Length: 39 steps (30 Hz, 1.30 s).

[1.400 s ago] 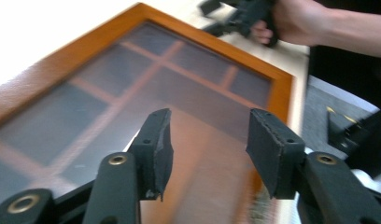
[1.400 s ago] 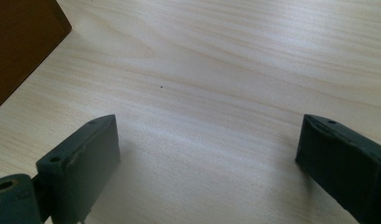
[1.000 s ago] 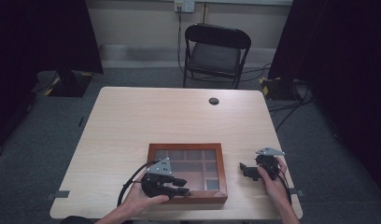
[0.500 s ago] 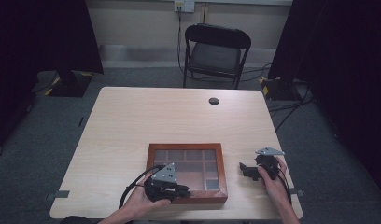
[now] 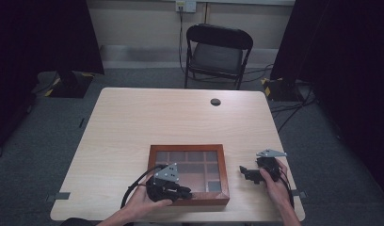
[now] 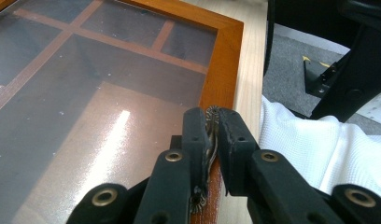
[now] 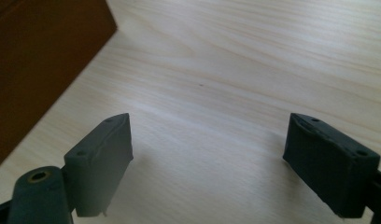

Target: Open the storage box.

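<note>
— Pale wood table (image 5: 148, 122) first. What sits on it?

— A brown wooden box (image 5: 189, 151) with a glass lid over compartments, at the near edge, middle.

— And the left gripper (image 6: 213, 135)?

— At the box's near edge, jaws pinched tight on a small brass clasp (image 6: 210, 122) fixed to the lid's frame.

— The right gripper (image 5: 246, 172)?

— Resting on bare table just right of the box, apart from it, jaws spread wide, nothing between them.

— Anything farther off?

— A black folding chair (image 5: 217, 52) beyond the far edge.

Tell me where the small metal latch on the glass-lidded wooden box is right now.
The small metal latch sits on the front edge of the glass-lidded wooden box, pinched in the left claw; in the high view, that is the box's near-left edge.
</note>
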### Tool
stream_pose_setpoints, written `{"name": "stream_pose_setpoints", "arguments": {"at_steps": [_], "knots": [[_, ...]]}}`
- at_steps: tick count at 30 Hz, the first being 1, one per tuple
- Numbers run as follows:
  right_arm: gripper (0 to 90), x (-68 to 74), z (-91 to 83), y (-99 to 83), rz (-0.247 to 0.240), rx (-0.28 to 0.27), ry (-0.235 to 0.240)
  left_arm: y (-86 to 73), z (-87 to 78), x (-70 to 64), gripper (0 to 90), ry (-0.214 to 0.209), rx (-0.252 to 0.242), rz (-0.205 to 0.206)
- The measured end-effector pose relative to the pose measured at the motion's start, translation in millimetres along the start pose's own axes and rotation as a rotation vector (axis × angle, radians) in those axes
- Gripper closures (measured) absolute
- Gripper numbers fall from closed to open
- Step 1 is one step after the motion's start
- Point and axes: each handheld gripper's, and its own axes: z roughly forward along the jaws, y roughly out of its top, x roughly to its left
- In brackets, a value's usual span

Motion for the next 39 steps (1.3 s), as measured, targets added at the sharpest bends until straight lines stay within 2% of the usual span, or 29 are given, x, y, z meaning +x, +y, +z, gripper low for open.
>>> {"name": "stream_pose_setpoints", "arguments": {"at_steps": [1, 2, 3, 9, 10, 11, 12, 13, 20, 26, 30, 37, 39], "knots": [[14.5, 0.0, 0.0, 0.0, 0.000, 0.000, 0.000, 0.0, 0.0, 0.0, 81.7, 0.000, 0.000, 0.000], [14.6, 4.2, -2.6, 1.6, -0.012, -0.015, 0.030, 1.1, -0.6, -0.3, 81.7, 0.001, -0.003, -0.007], [14.6, 4.2, -2.6, 1.6, -0.012, -0.015, 0.030, 2.1, -1.6, 0.2, 81.7, -0.004, -0.003, -0.002], [14.5, 16.3, -11.7, 6.9, -0.062, -0.062, 0.108, 8.9, -7.9, 0.3, 81.8, -0.006, -0.016, 0.003], [14.6, 19.9, -14.9, 9.2, -0.077, -0.061, 0.135, 10.3, -9.6, 0.6, 81.8, -0.011, -0.020, -0.002], [14.6, 19.9, -14.9, 9.2, -0.077, -0.061, 0.135, 11.8, -11.3, 1.6, 81.8, -0.018, -0.023, -0.003], [14.6, 23.7, -18.0, 11.6, -0.080, -0.073, 0.167, 13.3, -12.7, 2.1, 81.8, -0.022, -0.032, -0.009], [14.7, 23.7, -18.0, 11.6, -0.080, -0.073, 0.167, 14.9, -14.4, 2.3, 81.8, -0.022, -0.031, -0.010], [15.2, 40.7, -22.1, 17.0, -0.139, -0.076, 0.281, 23.8, -20.7, 5.0, 82.0, -0.040, -0.035, 0.003], [20.0, 48.3, -26.2, 19.1, -0.175, -0.092, 0.282, 26.2, -24.5, 7.1, 82.0, -0.051, -0.037, -0.011], [21.6, 48.5, -27.7, 19.4, -0.168, -0.098, 0.282, 26.9, -26.5, 8.5, 81.9, -0.058, -0.044, -0.010], [26.5, 48.2, -28.7, 19.7, -0.163, -0.108, 0.309, 31.9, -29.6, 9.2, 81.9, -0.061, -0.041, 0.002], [21.7, 48.5, -29.4, 20.3, -0.167, -0.113, 0.344, 35.4, -32.3, 9.5, 81.9, -0.057, -0.042, 0.000]]}}
